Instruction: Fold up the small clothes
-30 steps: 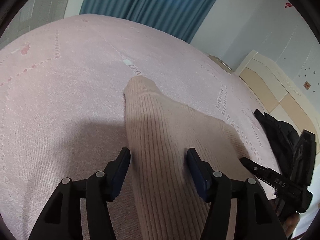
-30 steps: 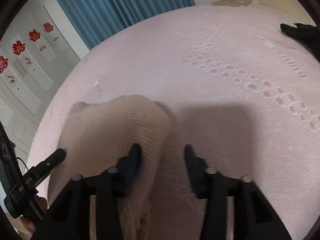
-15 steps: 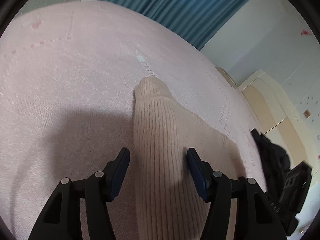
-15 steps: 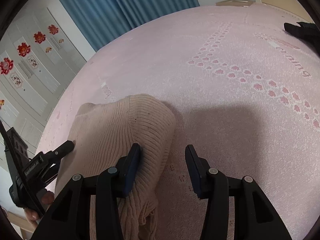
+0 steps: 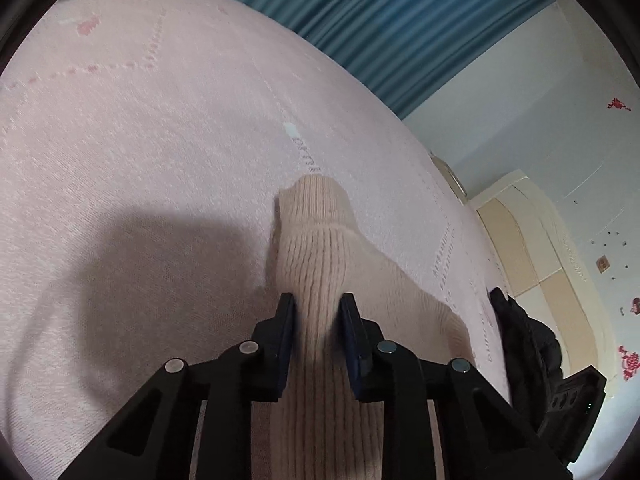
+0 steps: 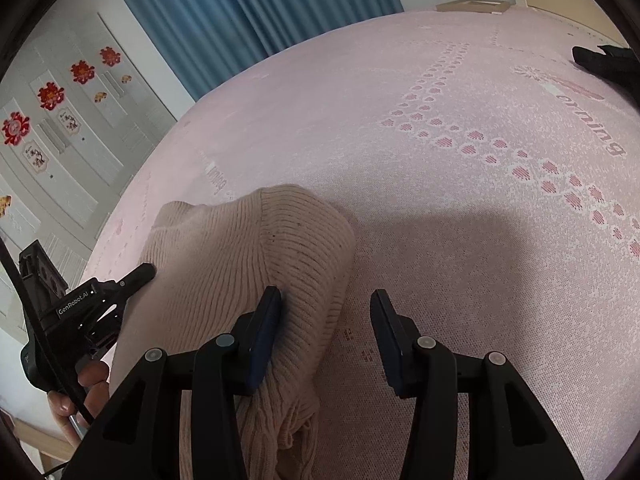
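Pink bedspread (image 5: 160,160), blue curtain (image 5: 400,28) behind. Beige ribbed sweater (image 6: 240,264) lying on bedspread. Left gripper (image 5: 316,312) just closed, pinching sweater sleeve. Right gripper (image 6: 326,308) parted, straddling sweater edge, no grip.

Both views sit just behind their own black fingers, close above a pink woven bedspread (image 5: 140,168), angled downward. The left wrist view faces along a ribbed beige knitted garment (image 5: 316,248) toward pleated blue curtains (image 5: 400,28) and a cream headboard (image 5: 532,248) on its right. The right wrist view faces the same curtains, with white wardrobe doors (image 6: 60,140) on its left. They share the garment, the bedspread and the curtains; the right view also shows the left gripper (image 6: 146,270) at its left edge.
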The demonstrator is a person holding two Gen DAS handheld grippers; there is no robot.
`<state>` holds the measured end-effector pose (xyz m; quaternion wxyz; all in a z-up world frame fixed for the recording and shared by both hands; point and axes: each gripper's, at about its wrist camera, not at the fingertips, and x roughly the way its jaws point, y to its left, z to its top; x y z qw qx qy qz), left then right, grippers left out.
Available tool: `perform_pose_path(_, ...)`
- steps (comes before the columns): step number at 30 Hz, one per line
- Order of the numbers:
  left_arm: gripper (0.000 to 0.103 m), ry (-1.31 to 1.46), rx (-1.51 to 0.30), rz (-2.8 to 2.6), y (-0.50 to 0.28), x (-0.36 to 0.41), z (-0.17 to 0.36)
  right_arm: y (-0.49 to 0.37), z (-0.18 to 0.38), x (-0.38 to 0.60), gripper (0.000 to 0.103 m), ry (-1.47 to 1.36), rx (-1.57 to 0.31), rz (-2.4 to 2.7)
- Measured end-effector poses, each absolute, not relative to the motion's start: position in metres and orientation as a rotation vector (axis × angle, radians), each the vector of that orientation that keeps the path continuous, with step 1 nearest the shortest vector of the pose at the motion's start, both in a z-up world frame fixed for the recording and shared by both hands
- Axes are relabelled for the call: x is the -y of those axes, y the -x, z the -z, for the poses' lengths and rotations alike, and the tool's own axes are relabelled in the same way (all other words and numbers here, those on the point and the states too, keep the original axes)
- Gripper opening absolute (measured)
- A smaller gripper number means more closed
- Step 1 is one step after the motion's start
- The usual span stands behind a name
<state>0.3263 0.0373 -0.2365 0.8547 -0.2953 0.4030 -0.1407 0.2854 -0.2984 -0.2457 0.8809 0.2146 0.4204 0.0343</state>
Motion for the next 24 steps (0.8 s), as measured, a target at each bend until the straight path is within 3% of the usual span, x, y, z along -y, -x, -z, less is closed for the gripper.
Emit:
perform_pose_path(3,0.023,0.611,-0.852,0.285,-0.323,-0.041,0.233,-0.283,0.244,0.298,0.046,-0.44,-0.872,-0.077)
perform_pose_path(7,0.03,0.589,-0.864,0.301,-0.316,-0.044,0.231,-0.274,0.238,0.298,0.046,-0.435,-0.864,-0.089)
perform_pose_path(10,0.042,0.534,-0.857,0.317,-0.303,-0.041,0.225,-0.263,0.233,0.297,0.046,-0.434,-0.851,-0.116)
perform_pose_path(16,0.048,0.396,-0.841,0.336,-0.259,-0.031,0.218,-0.248,0.237,0.293,0.046,-0.518,-0.862,-0.136)
perform_pose_path(18,0.048,0.373,-0.835,0.332,-0.246,-0.031,0.215,-0.245,0.238,0.293,0.036,-0.526,-0.852,-0.131)
perform_pose_path(19,0.048,0.364,-0.83,0.323,-0.239,-0.031,0.213,-0.244,0.239,0.292,0.018,-0.531,-0.85,-0.142)
perform_pose_path(24,0.048,0.279,-0.824,0.322,-0.198,-0.027,0.208,-0.233,0.231,0.284,0.01,-0.471,-0.774,-0.131)
